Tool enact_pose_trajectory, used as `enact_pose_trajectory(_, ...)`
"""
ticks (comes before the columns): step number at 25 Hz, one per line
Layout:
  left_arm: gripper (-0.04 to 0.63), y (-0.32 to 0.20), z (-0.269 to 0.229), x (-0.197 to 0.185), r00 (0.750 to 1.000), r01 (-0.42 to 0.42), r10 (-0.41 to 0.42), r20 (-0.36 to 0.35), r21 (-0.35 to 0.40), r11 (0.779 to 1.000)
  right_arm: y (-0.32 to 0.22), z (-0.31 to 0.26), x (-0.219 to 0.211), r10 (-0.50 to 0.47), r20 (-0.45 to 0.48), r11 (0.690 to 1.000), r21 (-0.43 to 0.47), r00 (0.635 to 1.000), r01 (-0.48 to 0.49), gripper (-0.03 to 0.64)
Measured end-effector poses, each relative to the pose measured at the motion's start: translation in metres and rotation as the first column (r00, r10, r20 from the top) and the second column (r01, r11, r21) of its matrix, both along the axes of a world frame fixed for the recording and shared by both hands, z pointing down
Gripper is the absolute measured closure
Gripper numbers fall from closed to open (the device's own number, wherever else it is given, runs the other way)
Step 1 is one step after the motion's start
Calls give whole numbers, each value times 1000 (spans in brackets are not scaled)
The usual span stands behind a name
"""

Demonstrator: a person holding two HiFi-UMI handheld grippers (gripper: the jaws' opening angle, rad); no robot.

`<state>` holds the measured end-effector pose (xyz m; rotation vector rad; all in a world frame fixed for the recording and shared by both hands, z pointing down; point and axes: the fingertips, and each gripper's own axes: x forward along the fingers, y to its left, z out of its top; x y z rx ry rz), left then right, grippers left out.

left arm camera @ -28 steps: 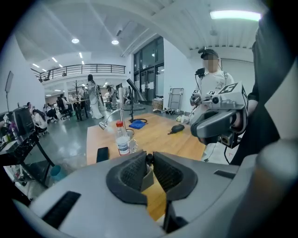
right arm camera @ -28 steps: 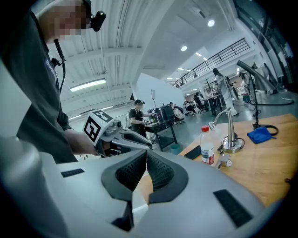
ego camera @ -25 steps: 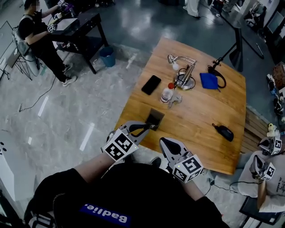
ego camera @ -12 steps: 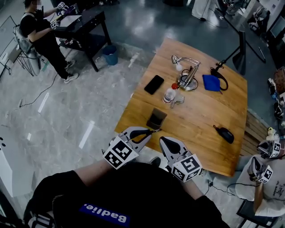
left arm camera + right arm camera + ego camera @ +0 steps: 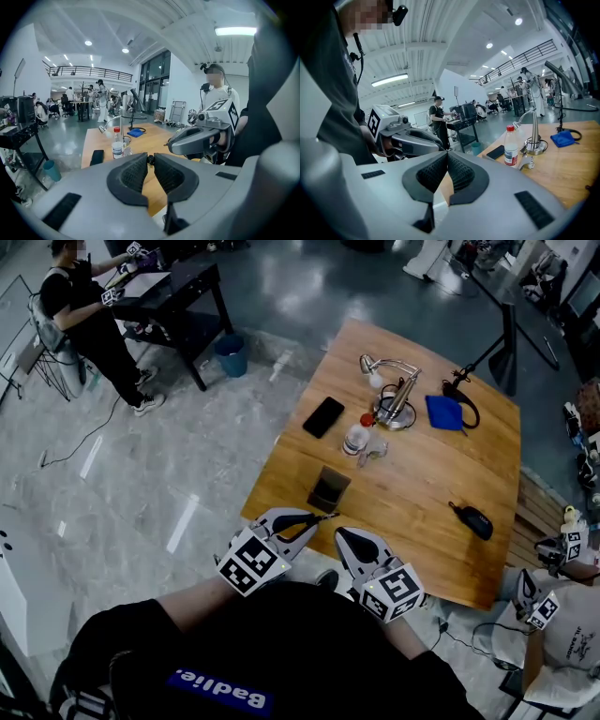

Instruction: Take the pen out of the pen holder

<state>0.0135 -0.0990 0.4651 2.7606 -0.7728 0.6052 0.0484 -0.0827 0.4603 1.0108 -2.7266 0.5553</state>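
Observation:
The dark mesh pen holder (image 5: 329, 489) stands near the front edge of the wooden table (image 5: 422, 493). Just short of it, off the table edge, my left gripper (image 5: 305, 519) is shut on a thin dark pen (image 5: 323, 516) whose tip points toward the holder without touching it. In the left gripper view the pen (image 5: 150, 160) shows end-on as a small dark stub between the pads of the left gripper (image 5: 150, 162). My right gripper (image 5: 345, 538) hangs beside it on the right, shut and holding nothing; its pads meet at the tips in the right gripper (image 5: 447, 157) view.
On the table lie a black phone (image 5: 323, 416), a red-capped bottle (image 5: 354, 435), a desk lamp (image 5: 389, 390), a blue cloth (image 5: 441, 412) and a black case (image 5: 471, 519). A person sits at a dark desk (image 5: 178, 287) far left, with a blue bin (image 5: 231, 356) nearby.
The left gripper has drawn back a little from the pen holder's near rim, with the pen in it. The right gripper has stayed still.

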Motion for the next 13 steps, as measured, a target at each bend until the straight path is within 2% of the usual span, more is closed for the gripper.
enact_pose_trajectory(13,543,0,7,1,1000,6,-6,10,-2,1000,0,4,4,-1,4,1000,1,1000,1,611)
